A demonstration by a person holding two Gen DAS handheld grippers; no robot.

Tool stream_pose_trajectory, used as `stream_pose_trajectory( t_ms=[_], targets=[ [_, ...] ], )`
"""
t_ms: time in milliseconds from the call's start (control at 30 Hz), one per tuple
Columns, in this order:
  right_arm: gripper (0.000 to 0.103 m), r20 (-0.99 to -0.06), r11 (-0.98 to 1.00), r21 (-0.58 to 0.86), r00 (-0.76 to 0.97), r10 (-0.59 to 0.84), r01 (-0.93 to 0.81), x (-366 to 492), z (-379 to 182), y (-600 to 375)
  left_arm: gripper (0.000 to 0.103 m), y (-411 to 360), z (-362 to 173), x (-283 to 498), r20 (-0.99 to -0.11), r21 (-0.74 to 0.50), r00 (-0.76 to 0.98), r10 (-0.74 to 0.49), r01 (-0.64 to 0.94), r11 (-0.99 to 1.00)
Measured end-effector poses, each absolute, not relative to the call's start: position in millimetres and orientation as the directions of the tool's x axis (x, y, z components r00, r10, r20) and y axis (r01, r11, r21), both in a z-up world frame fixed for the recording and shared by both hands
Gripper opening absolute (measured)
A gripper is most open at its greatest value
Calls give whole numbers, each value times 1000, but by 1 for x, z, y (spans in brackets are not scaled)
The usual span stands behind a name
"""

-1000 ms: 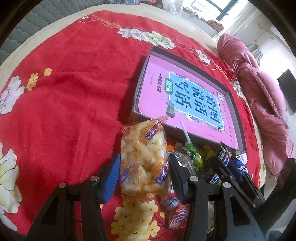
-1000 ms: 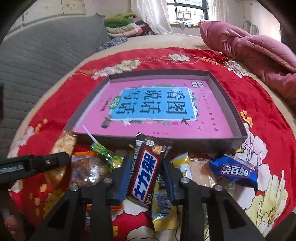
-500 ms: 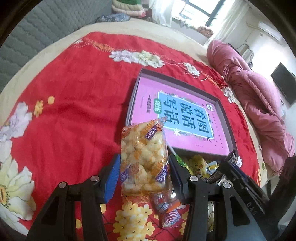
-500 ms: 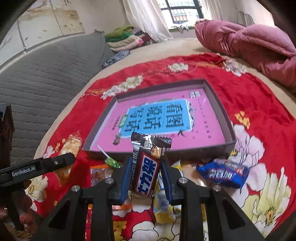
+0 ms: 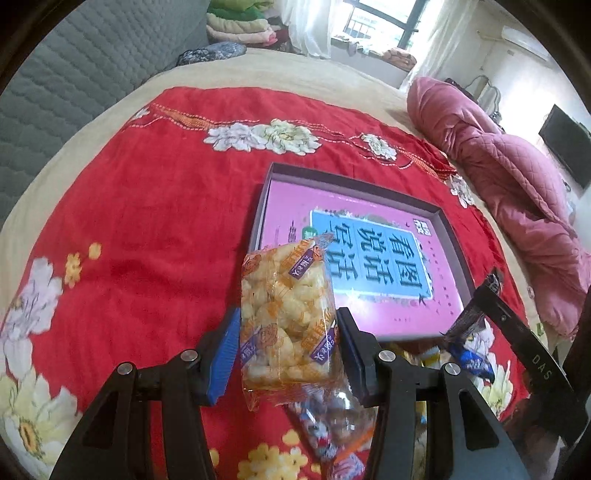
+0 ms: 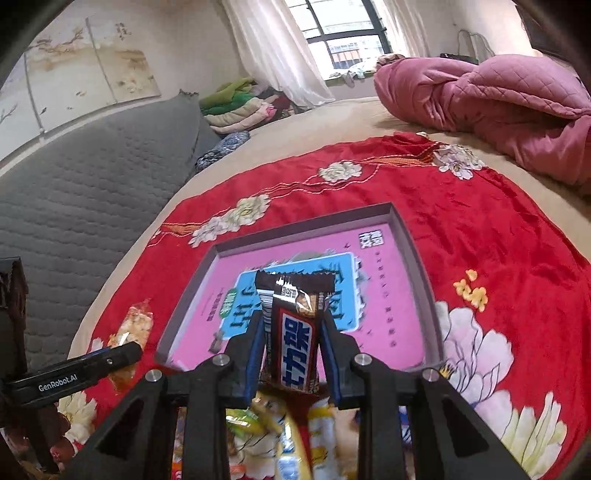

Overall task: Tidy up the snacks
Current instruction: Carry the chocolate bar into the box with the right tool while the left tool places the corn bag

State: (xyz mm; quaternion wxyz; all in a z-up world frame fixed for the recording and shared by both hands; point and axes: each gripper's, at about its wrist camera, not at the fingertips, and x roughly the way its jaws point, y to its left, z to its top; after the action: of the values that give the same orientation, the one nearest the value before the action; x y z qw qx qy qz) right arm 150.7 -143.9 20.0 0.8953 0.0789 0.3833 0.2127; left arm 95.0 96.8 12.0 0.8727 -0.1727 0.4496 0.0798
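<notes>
Both grippers carry snacks: the left gripper [image 5: 287, 354] clamps a puff bag [image 5: 286, 317], the right gripper [image 6: 291, 354] a chocolate bar [image 6: 293, 332], upright; the tray [image 6: 424, 280] lies just ahead.

Red floral blanket [image 5: 147, 206] over a beige bed, rumpled pink quilt [image 6: 498, 96], folded clothes [image 6: 240, 107] near the window [image 6: 340, 33]

we saw bright daylight from the window [image 6: 343, 40], which was blown out white in both views. glare washed the pink box floor [image 5: 373, 314]. the loose snacks [image 6: 280, 439] at the bottom of the right view were smeared with blur. fisheye bending curved the bed's edges, and dark vignettes filled the corners.
</notes>
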Motion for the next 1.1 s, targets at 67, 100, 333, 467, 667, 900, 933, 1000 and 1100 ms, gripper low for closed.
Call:
stream_pose_trajectory(
  t_ms=[67, 100, 333, 467, 667, 900, 933, 1000, 1100],
  targets=[
    [29, -662, 901, 305, 611, 434, -310, 158, 17, -146, 53, 97, 11, 104, -814, -221, 580, -13, -290, 931],
    [29, -668, 905, 301, 611, 426, -302, 161, 15, -147, 53, 97, 10, 110, -814, -219, 580, -13, -286, 933],
    [29, -696, 924, 261, 610, 380, -279, 175, 1, -149, 53, 92, -3, 135, -830, -198, 558, -10, -277, 940],
    [29, -713, 932, 234, 602, 359, -278, 180, -8, -146, 53, 88, -10, 144, -837, -188, 547, -13, -266, 945],
    [29, -729, 938, 232, 591, 344, -259, 189, -20, -150, 53, 82, -20, 155, -848, -174, 530, -13, -256, 951],
    [29, -749, 949, 228, 583, 315, -220, 196, -30, -156, 51, 73, -21, 162, -844, -147, 536, -1, -229, 962],
    [29, -751, 951, 225, 584, 308, -213, 197, -31, -157, 51, 72, -20, 163, -844, -146, 536, -2, -227, 963],
    [29, -753, 953, 223, 584, 302, -206, 197, -31, -158, 51, 71, -21, 165, -846, -152, 533, -7, -229, 961],
    [29, -753, 956, 220, 589, 294, -196, 198, -31, -161, 51, 73, -22, 164, -845, -162, 535, -11, -235, 958]
  ],
)
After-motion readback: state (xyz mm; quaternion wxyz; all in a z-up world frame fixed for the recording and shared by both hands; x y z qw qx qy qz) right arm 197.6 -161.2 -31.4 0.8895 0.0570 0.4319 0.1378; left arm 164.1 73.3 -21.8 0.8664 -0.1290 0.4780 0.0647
